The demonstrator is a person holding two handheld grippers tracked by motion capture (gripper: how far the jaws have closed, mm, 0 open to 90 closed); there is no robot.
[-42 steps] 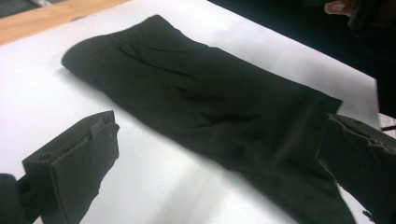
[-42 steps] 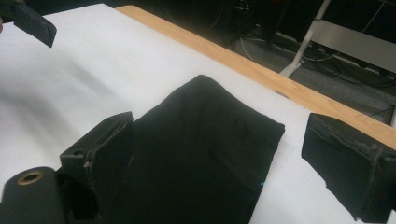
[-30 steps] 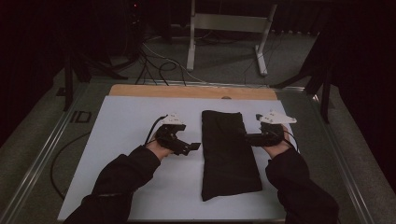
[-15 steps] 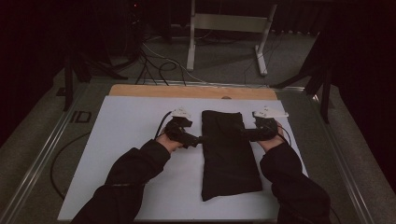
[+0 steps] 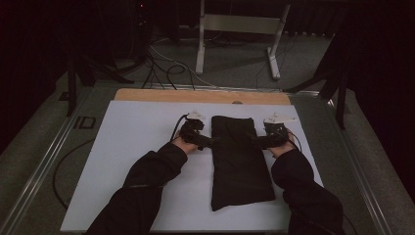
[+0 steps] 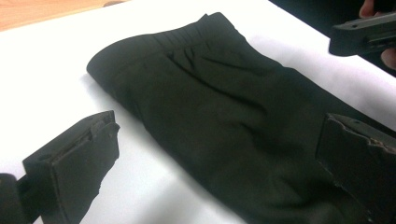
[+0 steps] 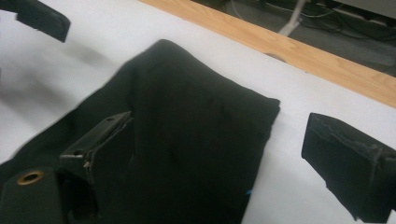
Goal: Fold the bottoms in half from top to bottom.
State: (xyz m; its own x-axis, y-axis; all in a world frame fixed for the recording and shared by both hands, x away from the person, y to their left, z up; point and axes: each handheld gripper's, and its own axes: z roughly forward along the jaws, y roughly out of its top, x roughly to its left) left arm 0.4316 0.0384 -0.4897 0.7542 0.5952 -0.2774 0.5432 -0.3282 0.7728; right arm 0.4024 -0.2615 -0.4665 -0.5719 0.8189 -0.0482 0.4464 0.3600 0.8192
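A black folded garment [image 5: 240,161] lies lengthwise in the middle of the white table cover [image 5: 142,127], with its elastic waistband [image 6: 187,35] at the far end. My left gripper [image 5: 209,142] is at the garment's left edge near the far end. It is open, one jaw over the white cover and the other over the cloth [image 6: 210,93]. My right gripper [image 5: 256,142] is at the right edge, also open. One of its jaws rests on the cloth [image 7: 196,107] and the other stands beyond the far corner. Nothing is held.
A wooden strip [image 5: 200,95] runs along the table's far edge. Beyond it stand a metal frame [image 5: 235,24] and cables on the floor [image 5: 166,68]. The person's dark sleeves [image 5: 147,181] come in from the bottom.
Both grippers moved away from the person along the garment's sides toward its far end and closed in on its edges. The garment has not moved.
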